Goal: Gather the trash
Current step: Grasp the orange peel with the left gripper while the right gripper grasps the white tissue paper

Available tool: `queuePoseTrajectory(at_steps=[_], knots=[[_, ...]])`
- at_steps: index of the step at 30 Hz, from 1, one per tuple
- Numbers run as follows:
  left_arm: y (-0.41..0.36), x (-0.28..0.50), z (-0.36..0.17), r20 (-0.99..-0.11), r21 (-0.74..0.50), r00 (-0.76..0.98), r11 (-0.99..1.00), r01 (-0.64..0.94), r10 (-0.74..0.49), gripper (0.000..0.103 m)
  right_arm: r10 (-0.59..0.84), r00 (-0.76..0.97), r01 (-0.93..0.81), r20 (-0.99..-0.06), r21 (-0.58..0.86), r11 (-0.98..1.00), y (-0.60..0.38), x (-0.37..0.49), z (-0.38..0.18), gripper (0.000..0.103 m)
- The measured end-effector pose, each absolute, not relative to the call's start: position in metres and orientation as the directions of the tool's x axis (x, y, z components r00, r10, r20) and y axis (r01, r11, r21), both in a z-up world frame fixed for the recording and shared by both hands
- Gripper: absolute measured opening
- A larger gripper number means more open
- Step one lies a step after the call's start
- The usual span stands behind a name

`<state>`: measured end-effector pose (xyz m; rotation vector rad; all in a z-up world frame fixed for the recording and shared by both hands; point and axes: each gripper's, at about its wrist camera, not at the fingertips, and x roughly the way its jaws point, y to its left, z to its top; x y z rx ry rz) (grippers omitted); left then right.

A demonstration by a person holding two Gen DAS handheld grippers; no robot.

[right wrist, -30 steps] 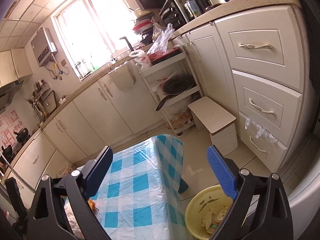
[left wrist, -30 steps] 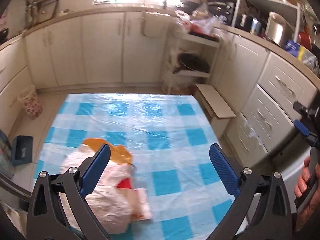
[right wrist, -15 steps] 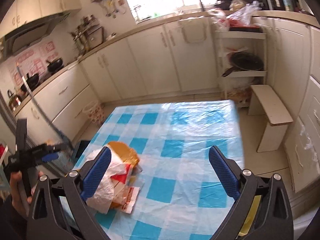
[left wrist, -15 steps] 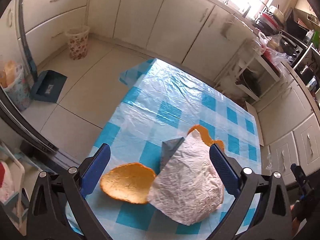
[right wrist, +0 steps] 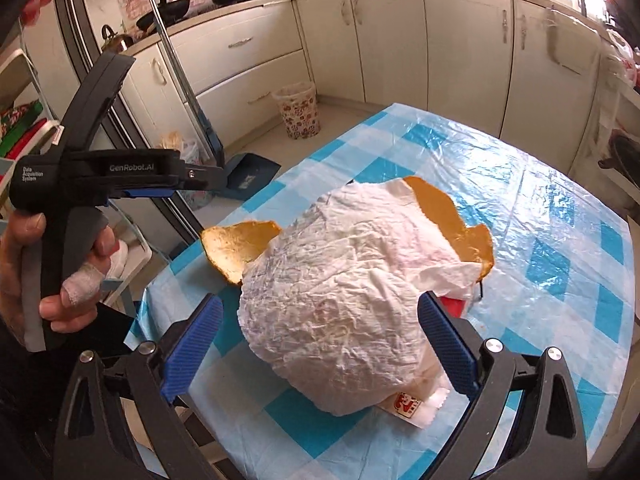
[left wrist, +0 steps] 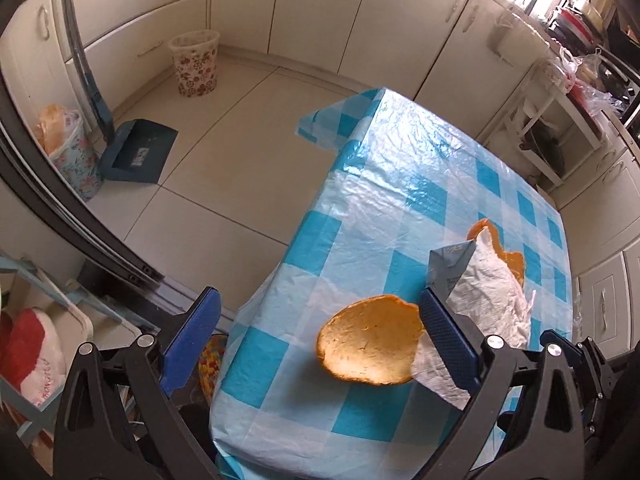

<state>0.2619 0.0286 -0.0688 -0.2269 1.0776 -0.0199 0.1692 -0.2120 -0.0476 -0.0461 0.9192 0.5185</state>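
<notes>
Trash pile on the table, seen from both grippers. A crumpled white plastic bag (right wrist: 340, 304) lies near the table's near corner and covers most of the heap. One piece of orange peel (left wrist: 370, 346) sits at its left side, partly tucked under the bag's edge; a second peel (right wrist: 452, 220) shows past its far side. A grey carton (left wrist: 450, 268) sticks out from beneath the bag, and a small printed wrapper (right wrist: 412, 404) and something red (right wrist: 454, 304) show at its near edge. All rest on the blue-and-white checked tablecloth (left wrist: 420, 196).

The right gripper (right wrist: 320, 344) is spread wide and empty, its blue pads either side of the bag as seen from the wrist; whether they touch the bag cannot be told. The left gripper (left wrist: 320, 334) is likewise wide and empty, hovering by the table corner with the near peel just inside its right pad.

The step in hand appears to be the first grasp. Thin film slips and tears, so the right gripper should probably come down low, gather a thick fold and close fully rather than pinch one layer. The left would do best to take the peel by its rim, since the curved shell may crack if squeezed across. A flowered bin (left wrist: 196, 62) stands on the floor, well apart from the table.
</notes>
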Motion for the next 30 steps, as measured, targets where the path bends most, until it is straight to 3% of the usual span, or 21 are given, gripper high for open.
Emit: queuePoseTrajectory(at_steps=[4, 7, 9, 11, 13, 18, 23, 26, 30], knots=[[0.032, 0.260, -0.081, -0.889, -0.189, 0.437, 0.979, -0.077, -0.137, 0.095, 0.365, 0.491, -0.444, -0.791, 0.133, 0.886, -0.205, 0.172, -0.060, 0.091], [0.029, 0.260, -0.086, -0.898, -0.181, 0.417, 0.982, -0.058, -0.141, 0.095, 0.415, 0.463, -0.430, -0.783, 0.211, 0.878, -0.216, 0.176, -0.059, 0.061], [0.024, 0.261, -0.090, -0.904, -0.185, 0.398, 0.982, -0.042, -0.154, 0.095, 0.449, 0.465, -0.423, -0.763, 0.254, 0.870, -0.225, 0.178, -0.055, 0.053], [0.017, 0.261, -0.095, -0.913, -0.171, 0.379, 0.985, -0.025, -0.149, 0.095, 0.421, 0.490, -0.395, -0.763, 0.237, 0.888, -0.234, 0.178, -0.051, 0.019], [0.013, 0.261, -0.098, -0.917, -0.167, 0.370, 0.986, -0.018, -0.149, 0.095, 0.488, 0.479, -0.367, -0.730, 0.338, 0.867, -0.251, 0.182, -0.048, 0.016], [0.009, 0.262, -0.101, -0.918, -0.170, 0.367, 0.985, -0.022, -0.150, 0.094, 0.519, 0.540, -0.311, -0.662, 0.416, 0.854, -0.282, 0.183, -0.032, 0.011], [0.002, 0.264, -0.105, -0.921, -0.169, 0.359, 0.985, -0.018, -0.152, 0.063, 0.492, 0.603, -0.243, -0.628, 0.443, 0.863, -0.309, 0.181, -0.022, 0.010], [-0.001, 0.264, -0.104, -0.920, -0.158, 0.365, 0.987, -0.018, -0.141, 0.053, 0.475, 0.620, -0.202, -0.624, 0.458, 0.866, -0.322, 0.181, -0.023, 0.010], [-0.002, 0.264, -0.101, -0.916, -0.148, 0.379, 0.989, -0.020, -0.129, 0.049, 0.456, 0.633, -0.161, -0.625, 0.470, 0.868, -0.334, 0.179, -0.024, 0.010]])
